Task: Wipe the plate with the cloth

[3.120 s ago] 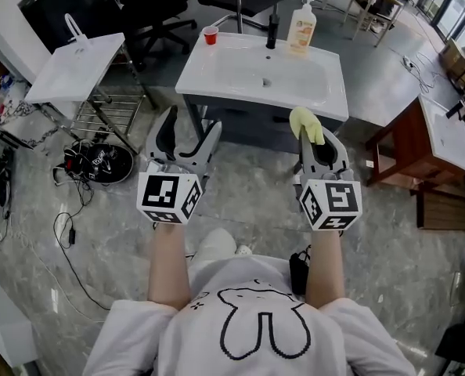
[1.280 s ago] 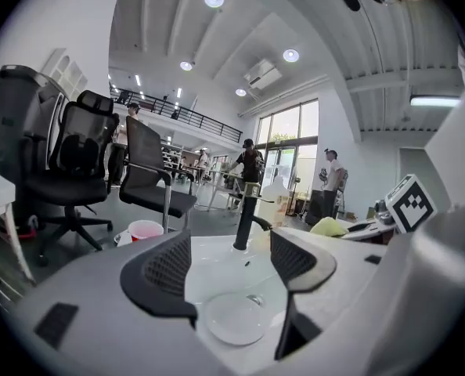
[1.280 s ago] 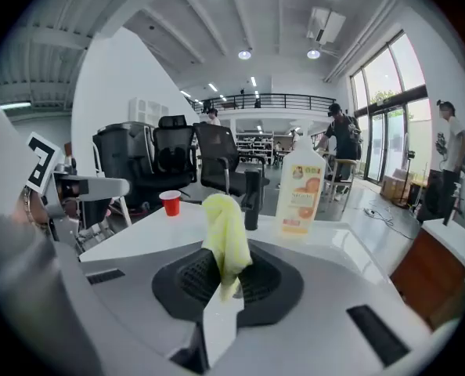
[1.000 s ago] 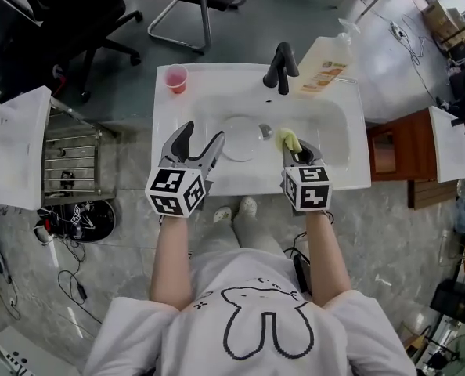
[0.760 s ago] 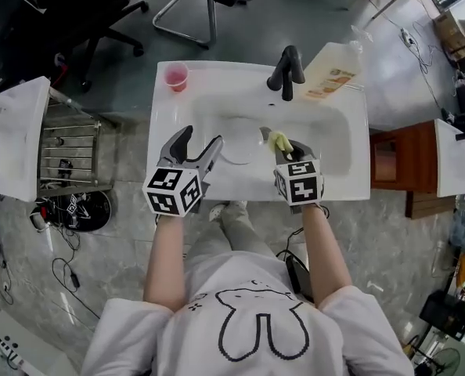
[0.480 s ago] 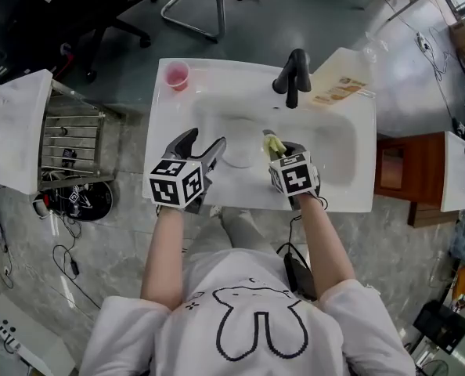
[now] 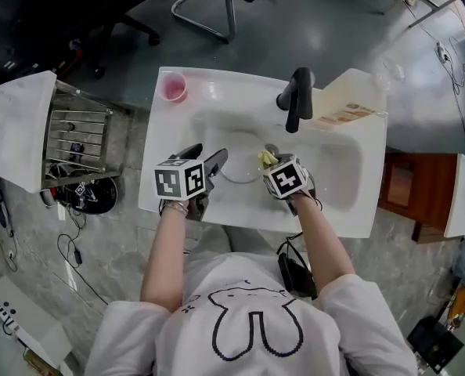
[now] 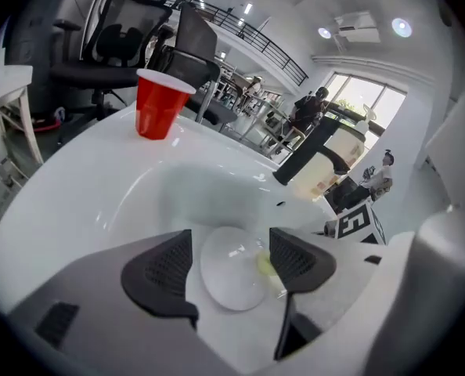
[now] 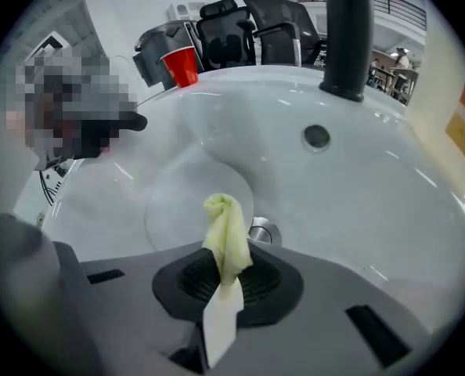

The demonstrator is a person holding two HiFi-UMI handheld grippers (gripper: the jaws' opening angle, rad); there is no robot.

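Observation:
A white plate lies flat in the bottom of the white sink. It shows between the jaws in the left gripper view as the plate and in the right gripper view as the plate. My left gripper hangs open over the sink's left front rim, nothing between its pads, just left of the plate. My right gripper is shut on a bunched yellow cloth, whose tip sticks out above the plate's right edge, near the drain.
A black faucet stands at the sink's back. A soap bottle lies to its right, a red cup on the back left corner. A metal rack and white board stand left; a wooden table right.
Both grippers have come down into the sink and tipped further downward. The left stays open, the right keeps the cloth. The view has shifted so the sink sits closer under me.

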